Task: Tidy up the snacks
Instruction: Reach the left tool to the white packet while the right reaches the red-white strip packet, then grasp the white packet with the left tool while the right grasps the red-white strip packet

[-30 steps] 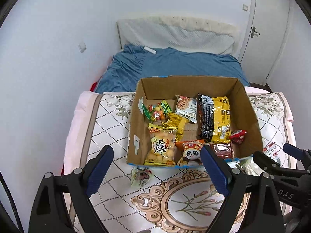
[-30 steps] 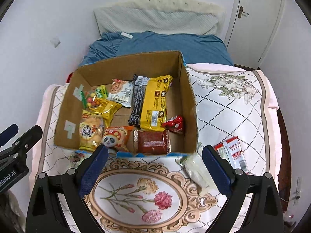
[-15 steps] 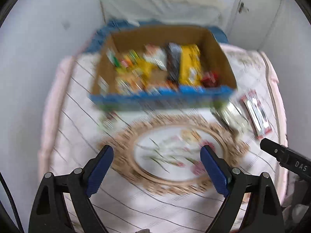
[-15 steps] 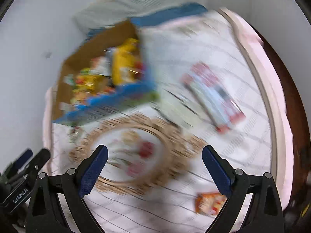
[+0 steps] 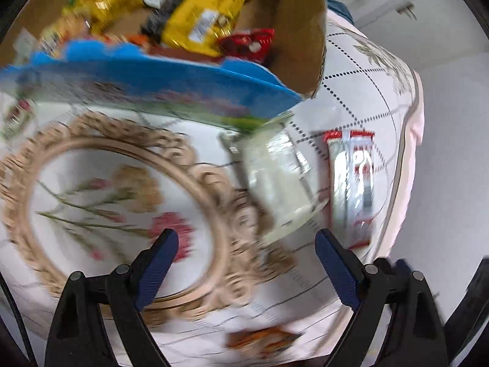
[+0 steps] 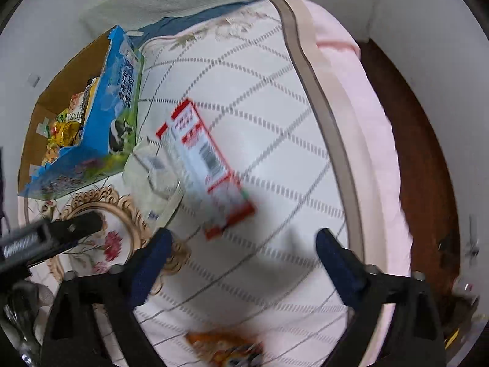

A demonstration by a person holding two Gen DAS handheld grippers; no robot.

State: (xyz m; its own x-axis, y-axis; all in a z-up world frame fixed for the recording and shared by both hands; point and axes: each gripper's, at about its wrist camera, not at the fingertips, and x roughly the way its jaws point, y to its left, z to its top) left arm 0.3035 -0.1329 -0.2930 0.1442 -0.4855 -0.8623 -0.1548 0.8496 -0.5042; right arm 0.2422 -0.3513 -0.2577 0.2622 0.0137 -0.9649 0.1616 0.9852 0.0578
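Observation:
A cardboard box [image 5: 305, 24] with a blue printed front holds several snack packs; it also shows in the right wrist view [image 6: 110, 116]. On the quilted cloth beside it lie a clear pale packet [image 5: 275, 180], a red-and-white packet [image 5: 354, 183] and an orange packet [image 5: 262, 339]. My left gripper [image 5: 244, 263] is open and empty, hovering just short of the clear packet. My right gripper [image 6: 241, 263] is open and empty, just short of the red-and-white packet [image 6: 204, 165], with the orange packet [image 6: 226, 345] below it. The clear packet [image 6: 156, 180] lies left of it.
The cloth-covered table edge [image 6: 360, 153] curves along the right, with dark wood floor [image 6: 428, 153] beyond. A blue bed [image 6: 183, 18] and white wall stand behind the box. The left gripper's arm [image 6: 45, 238] reaches in from the left in the right wrist view.
Both grippers have dropped lower and moved right toward the loose packets beside the box. Both stay open and empty. The views are blurred by motion.

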